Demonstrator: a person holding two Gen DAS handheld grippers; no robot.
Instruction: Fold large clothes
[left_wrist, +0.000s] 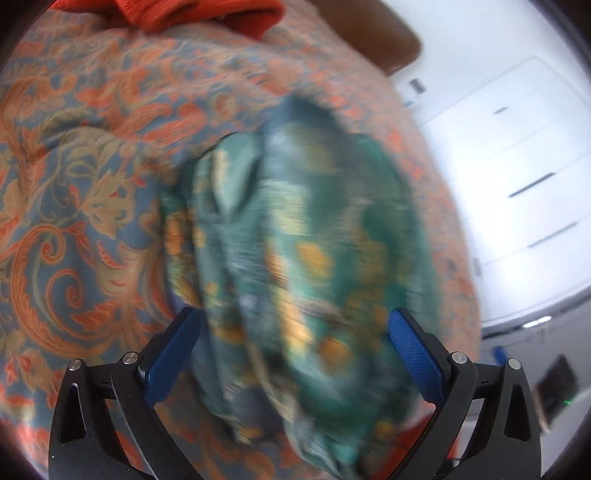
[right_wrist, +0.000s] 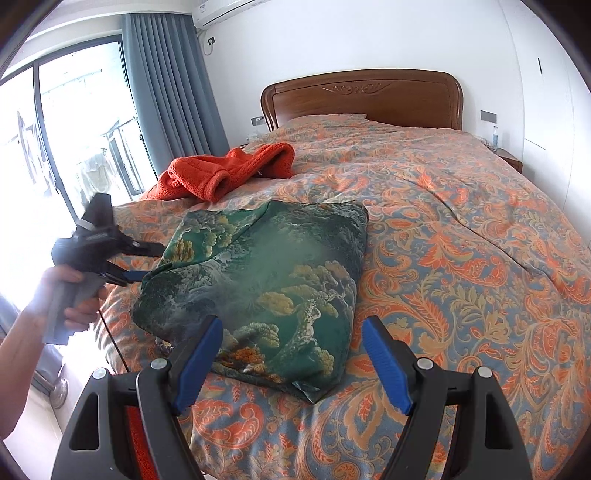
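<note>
Green garment (right_wrist: 258, 284) already folded on bed (right_wrist: 461, 266). Your L gripper (right_wrist: 142, 260) at its edge, jaws apart, nothing held; R gripper (right_wrist: 291, 354) wide, empty. Next: pinch edge, maybe one more fold.

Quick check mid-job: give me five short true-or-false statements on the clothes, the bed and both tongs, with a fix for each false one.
1. The green printed garment lies folded on the bed. True.
2. The orange fleece lies on the floor. False: on the bed.
3. The right tongs are shut on the garment. False: open, empty.
4. The left tongs are open. True.
5. The headboard is white metal. False: brown wood.
</note>
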